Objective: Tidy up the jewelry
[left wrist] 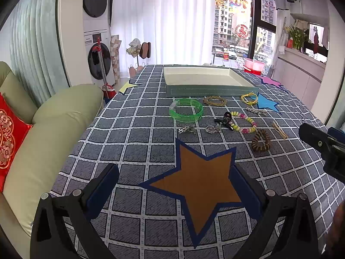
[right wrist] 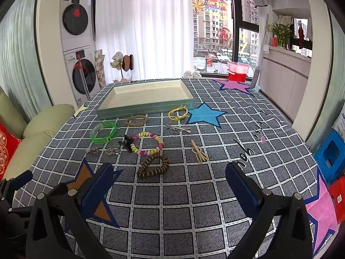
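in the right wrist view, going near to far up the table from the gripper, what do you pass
brown spiral hair tie → beaded bracelet → silver hair clip → braided bracelet → tray

Windows: tall glass panes (right wrist: pixel 215 32) at upper right, daylight, apartment blocks outside, red paper decorations stuck on.
Curtain: sheer white curtain (left wrist: pixel 163 19) across the upper centre.
Left wall: stacked washer and dryer (right wrist: pixel 78 49) in a white recess, upper left.
Seating: pale green sofa (left wrist: pixel 54 129) at left edge, red cushion (left wrist: pixel 8 129) on it.
Right side: white cabinets (right wrist: pixel 284 79), flowers (right wrist: pixel 280 32) on top.
Bench: covered by grey checked cloth (left wrist: pixel 129 151).
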A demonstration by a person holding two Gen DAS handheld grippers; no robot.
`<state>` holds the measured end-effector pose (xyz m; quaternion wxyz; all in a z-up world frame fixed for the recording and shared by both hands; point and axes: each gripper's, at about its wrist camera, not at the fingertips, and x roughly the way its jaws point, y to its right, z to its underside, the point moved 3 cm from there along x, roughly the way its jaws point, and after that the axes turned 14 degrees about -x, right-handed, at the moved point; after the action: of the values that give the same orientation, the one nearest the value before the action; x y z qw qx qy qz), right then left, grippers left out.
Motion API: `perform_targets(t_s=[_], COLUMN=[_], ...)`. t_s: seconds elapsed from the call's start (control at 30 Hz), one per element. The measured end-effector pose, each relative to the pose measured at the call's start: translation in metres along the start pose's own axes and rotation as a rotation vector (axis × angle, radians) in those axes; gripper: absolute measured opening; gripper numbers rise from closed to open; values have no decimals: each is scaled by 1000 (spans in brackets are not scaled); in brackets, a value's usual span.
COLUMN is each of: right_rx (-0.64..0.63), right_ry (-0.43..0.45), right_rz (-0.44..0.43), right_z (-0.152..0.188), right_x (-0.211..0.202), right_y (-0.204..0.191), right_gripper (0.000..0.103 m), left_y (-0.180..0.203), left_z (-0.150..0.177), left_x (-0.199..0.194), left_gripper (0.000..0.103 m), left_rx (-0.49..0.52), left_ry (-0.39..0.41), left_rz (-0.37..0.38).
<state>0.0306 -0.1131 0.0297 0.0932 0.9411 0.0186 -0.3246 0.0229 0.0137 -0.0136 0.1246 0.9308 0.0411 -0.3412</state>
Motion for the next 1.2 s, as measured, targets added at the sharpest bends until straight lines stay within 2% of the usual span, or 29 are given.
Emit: perform_targets(t_s=[0.73,0.93,1.2], right_rx=[11,31,76], right_ry=[-23,-76,-225], right_rz=[-14,-2,20], right_z=[3,4,5], right_x=[6,17,60], right_y=[1,20,58], right_gripper=[103,103,103], left_y=[3,2,12], left_z=[-2,-14,-39], left_x=[5,17,54], left_gripper=[103,103,103], left_rx=[15,49,157], left_ry=[-14,-31,-123], left_rz=[-10,-10,23])
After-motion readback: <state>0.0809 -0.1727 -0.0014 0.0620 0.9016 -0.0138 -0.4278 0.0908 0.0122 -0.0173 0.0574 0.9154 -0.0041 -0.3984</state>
